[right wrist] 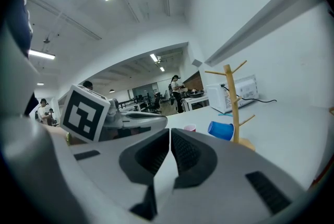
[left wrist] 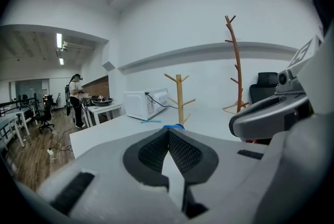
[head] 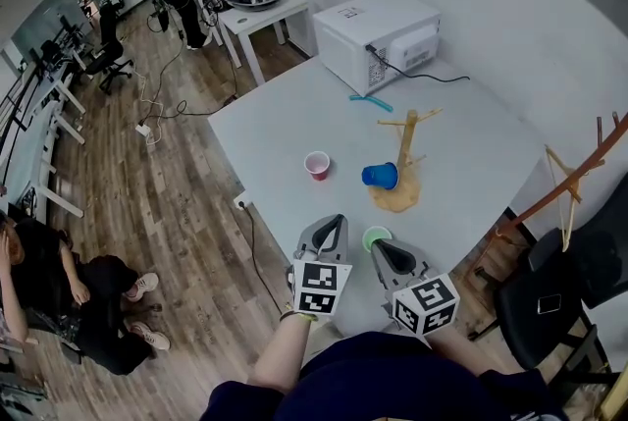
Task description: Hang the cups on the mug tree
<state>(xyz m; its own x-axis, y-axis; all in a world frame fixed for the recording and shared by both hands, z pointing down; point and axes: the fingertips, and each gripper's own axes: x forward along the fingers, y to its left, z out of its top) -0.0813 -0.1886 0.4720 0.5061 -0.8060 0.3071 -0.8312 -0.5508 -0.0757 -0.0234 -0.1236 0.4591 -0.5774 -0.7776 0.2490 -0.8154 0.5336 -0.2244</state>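
Observation:
A wooden mug tree (head: 405,146) stands on the white table (head: 285,120); I also see the tree (left wrist: 180,97) in the left gripper view and the tree (right wrist: 233,103) in the right gripper view. A blue cup (head: 381,176) lies on its side against the tree's lower pegs, seen as the blue cup (right wrist: 221,130) too. A pink cup (head: 317,165) stands upright to its left. A green cup (head: 376,237) sits at the near edge between my grippers. My left gripper (head: 338,219) and right gripper (head: 384,248) are both shut and empty, apart from the cups.
A microwave (head: 378,36) sits at the table's far end, with a light blue strip (head: 371,102) before it. A wooden coat rack (head: 574,176) and a black chair (head: 554,296) stand at the right. A person (head: 59,296) sits on the floor at the left.

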